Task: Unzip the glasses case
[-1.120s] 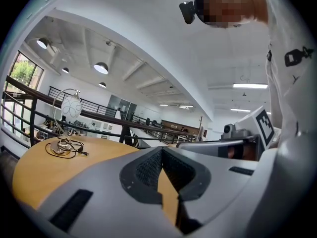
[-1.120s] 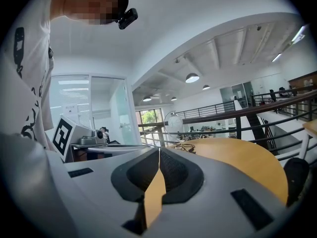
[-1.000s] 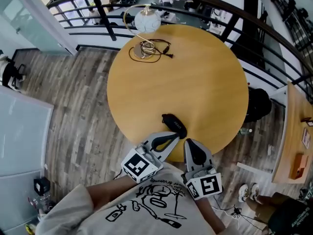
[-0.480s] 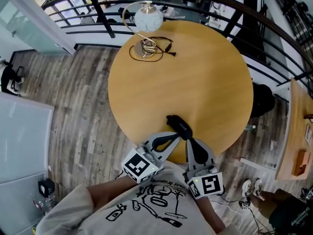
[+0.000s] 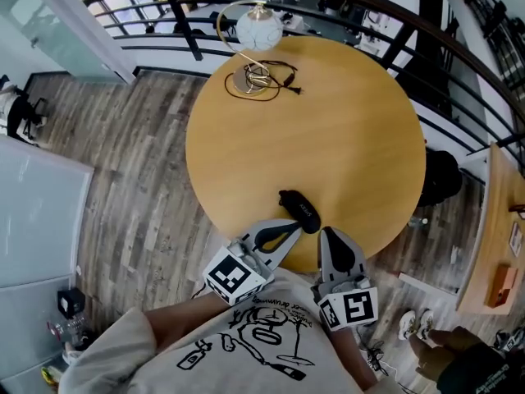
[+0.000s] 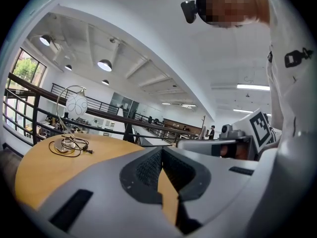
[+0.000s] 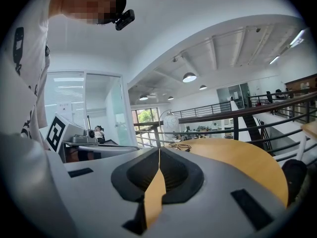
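A black glasses case (image 5: 299, 210) lies zipped near the front edge of the round wooden table (image 5: 328, 130). In the head view my left gripper (image 5: 293, 226) comes in from the lower left, its shut tips just short of the case's near end. My right gripper (image 5: 327, 234) sits close to the case's right, also shut and empty. In the left gripper view the jaws of the left gripper (image 6: 161, 151) meet over bare tabletop. The right gripper view shows the right gripper (image 7: 159, 151) the same way. The jaws hide the case in both gripper views.
A white globe lamp (image 5: 259, 28) stands at the table's far edge, its base and coiled black cable (image 5: 256, 80) beside it. A dark railing (image 5: 385, 23) curves behind the table. A black seat (image 5: 440, 176) sits at the right, and another wooden desk (image 5: 496, 220) beyond it.
The head view has shifted slightly. Both grippers stay shut beside the case's near end, the right one a touch lower and further right. The case has not moved.
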### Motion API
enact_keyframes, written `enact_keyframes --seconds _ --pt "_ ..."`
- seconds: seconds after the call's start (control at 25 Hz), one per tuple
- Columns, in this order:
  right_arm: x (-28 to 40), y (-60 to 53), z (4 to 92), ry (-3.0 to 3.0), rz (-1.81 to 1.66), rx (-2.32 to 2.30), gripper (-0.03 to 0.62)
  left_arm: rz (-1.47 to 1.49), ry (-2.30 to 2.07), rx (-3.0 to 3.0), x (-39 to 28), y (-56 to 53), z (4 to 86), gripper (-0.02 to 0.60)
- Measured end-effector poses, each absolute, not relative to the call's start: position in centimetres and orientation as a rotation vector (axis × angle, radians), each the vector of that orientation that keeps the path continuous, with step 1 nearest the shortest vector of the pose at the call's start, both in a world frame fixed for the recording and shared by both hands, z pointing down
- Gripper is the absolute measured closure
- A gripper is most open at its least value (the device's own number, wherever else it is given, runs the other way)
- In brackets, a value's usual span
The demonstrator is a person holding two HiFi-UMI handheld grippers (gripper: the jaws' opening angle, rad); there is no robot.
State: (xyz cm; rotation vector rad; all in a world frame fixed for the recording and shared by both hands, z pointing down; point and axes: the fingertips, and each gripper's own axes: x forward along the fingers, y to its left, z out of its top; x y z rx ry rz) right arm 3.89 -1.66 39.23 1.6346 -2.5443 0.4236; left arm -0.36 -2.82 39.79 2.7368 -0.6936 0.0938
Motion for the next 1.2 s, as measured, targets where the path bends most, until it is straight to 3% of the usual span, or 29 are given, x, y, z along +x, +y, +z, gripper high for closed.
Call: enact_keyframes --seconds 0.6,1.2 --pt "9.3 -2.7 42.3 -2.513 0.36 1.39 0.569 0.263 -0.62 2.675 5.0 -2.0 43.0 0.575" --pt "9.7 -0.7 65.9 -2.101 0.588 0.783 0.558 0.803 -0.387 2.476 6.9 -4.1 60.7 0.575"
